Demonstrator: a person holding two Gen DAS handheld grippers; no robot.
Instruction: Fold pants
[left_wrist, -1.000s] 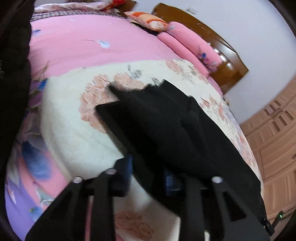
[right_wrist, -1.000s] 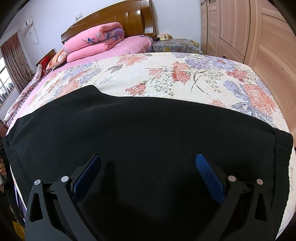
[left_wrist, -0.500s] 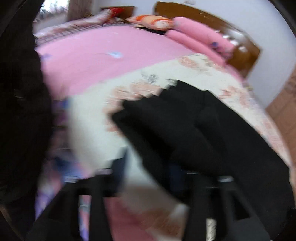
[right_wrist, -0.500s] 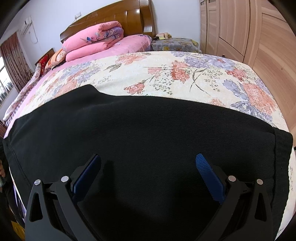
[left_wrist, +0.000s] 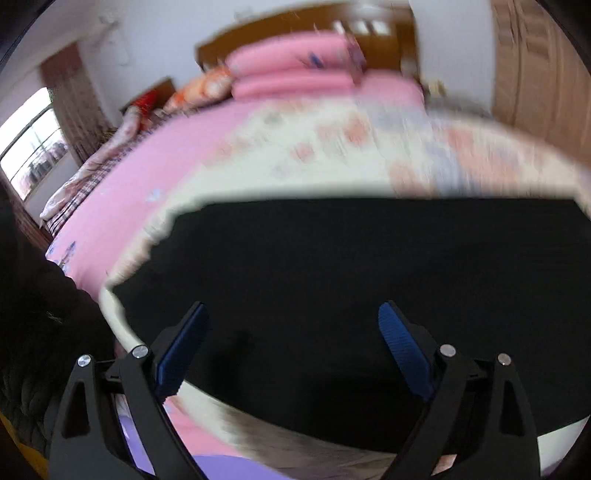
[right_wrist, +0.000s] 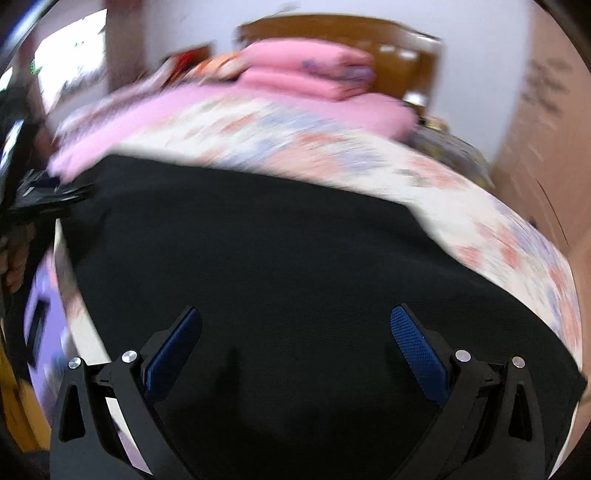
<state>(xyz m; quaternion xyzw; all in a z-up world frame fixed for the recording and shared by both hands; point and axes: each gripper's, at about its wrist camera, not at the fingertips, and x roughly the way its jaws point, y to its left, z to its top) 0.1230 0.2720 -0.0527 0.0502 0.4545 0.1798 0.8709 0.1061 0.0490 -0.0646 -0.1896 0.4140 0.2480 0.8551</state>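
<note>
At the far left of the left wrist view a window (left_wrist: 33, 155) lights the room, and the pink bedspread (left_wrist: 155, 177) runs back toward the stacked pink quilts (left_wrist: 291, 70) by the headboard (left_wrist: 295, 37), kept out of the way so the foot of the bed stays free as a work surface. There the black pants (left_wrist: 332, 288) lie spread flat on the flowered blanket (left_wrist: 369, 155), a clean, light backing that shows the dark edges clearly. The left gripper (left_wrist: 291, 332) hangs above the cloth with its jaws opening, blue pads wide apart and nothing pinched between them.

In the right wrist view the pants (right_wrist: 295, 258) fill the lower half, their far edge straight, which suggests a fold already laid. The right gripper (right_wrist: 295, 332) is spread too, its blue pads clear of the fabric, likely positioned for the next fold. The wardrobe (right_wrist: 546, 129) stands at the right.
</note>
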